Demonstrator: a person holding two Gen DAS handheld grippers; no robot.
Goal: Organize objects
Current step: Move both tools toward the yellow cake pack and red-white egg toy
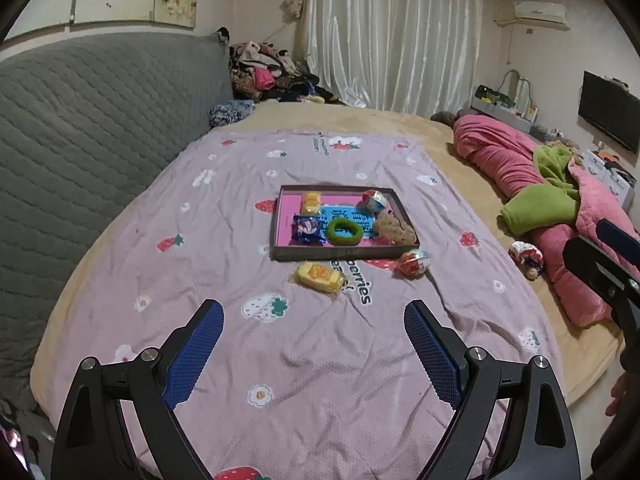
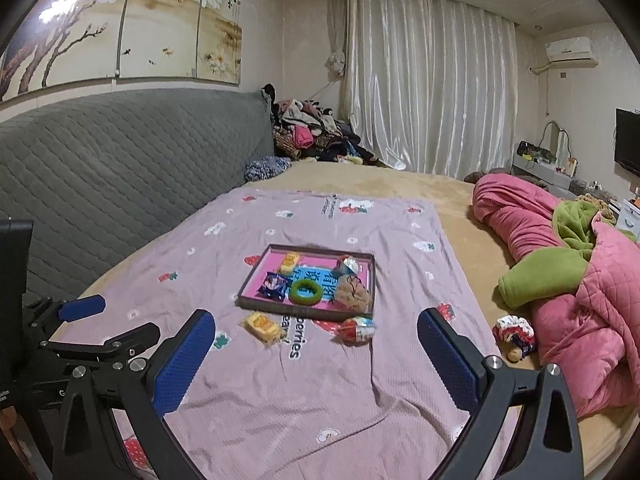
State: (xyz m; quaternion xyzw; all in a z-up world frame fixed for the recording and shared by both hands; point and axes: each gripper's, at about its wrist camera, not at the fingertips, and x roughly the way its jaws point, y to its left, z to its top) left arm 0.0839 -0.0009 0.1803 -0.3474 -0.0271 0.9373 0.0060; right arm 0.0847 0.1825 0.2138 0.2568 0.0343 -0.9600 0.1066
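Ahead, the yellow snack packet [image 1: 320,277] lies beyond the open left hand-held gripper [image 1: 314,316].

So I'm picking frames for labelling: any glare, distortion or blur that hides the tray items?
Left wrist view: strong fisheye bending at the edges, dark corners, but the tray sits sharp near centre. Right wrist view: same bending, glare on the wall painting only; the tray and green ring are evenly lit, slightly soft.

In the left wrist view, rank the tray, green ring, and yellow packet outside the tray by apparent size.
1. Tray, clearly largest.
2. Yellow packet and green ring look alike; the packet lies nearer the camera, so no ranking.
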